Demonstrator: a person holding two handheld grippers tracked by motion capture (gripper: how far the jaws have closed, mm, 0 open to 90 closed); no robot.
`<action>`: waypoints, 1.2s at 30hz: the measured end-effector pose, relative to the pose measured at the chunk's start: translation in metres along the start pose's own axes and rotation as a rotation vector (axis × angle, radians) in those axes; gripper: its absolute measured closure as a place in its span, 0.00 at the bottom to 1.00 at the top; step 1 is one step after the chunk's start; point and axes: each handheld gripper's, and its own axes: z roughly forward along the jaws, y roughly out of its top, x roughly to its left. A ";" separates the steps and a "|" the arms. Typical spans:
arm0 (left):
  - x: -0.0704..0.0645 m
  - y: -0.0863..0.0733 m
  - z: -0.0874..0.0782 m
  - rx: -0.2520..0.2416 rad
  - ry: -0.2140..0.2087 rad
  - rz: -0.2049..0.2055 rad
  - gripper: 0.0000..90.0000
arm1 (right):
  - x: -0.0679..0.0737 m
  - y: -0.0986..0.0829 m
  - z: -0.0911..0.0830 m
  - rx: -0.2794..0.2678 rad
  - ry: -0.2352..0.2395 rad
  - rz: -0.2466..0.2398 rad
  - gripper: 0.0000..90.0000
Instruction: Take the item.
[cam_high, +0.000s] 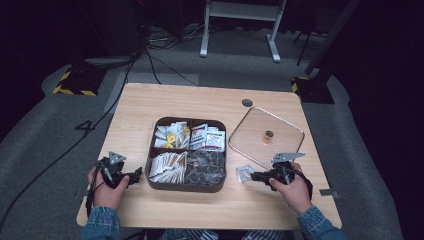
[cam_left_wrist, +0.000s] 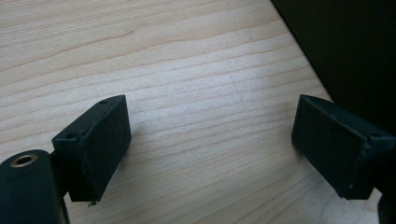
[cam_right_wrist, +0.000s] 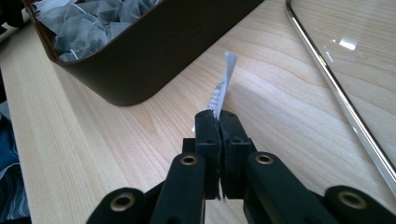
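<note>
A pale wooden desk (cam_high: 210, 100) fills the middle of the high view. At its centre sits a dark box (cam_high: 186, 154) split into four compartments full of sachets and tea bags, and to the right of it a glass lid (cam_high: 266, 136) lies flat. At lower left the left gripper (cam_high: 131, 178) rests just beside the box, its jaws spread wide over bare wood with nothing between them. At lower right the right gripper (cam_high: 251, 175) has its jaws pressed together on a small clear packet (cam_high: 243, 173), between the box and the lid.
</note>
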 end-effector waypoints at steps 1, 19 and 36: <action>0.000 0.000 0.000 -0.002 0.003 -0.002 0.14 | 0.000 -0.001 -0.001 0.000 -0.008 0.002 0.96; -0.002 0.004 0.004 0.000 -0.001 0.005 0.14 | -0.005 -0.008 0.002 0.012 -0.129 -0.054 0.52; -0.003 0.006 0.005 0.000 -0.006 0.003 0.14 | -0.013 0.003 -0.014 -0.086 -0.197 -0.084 0.47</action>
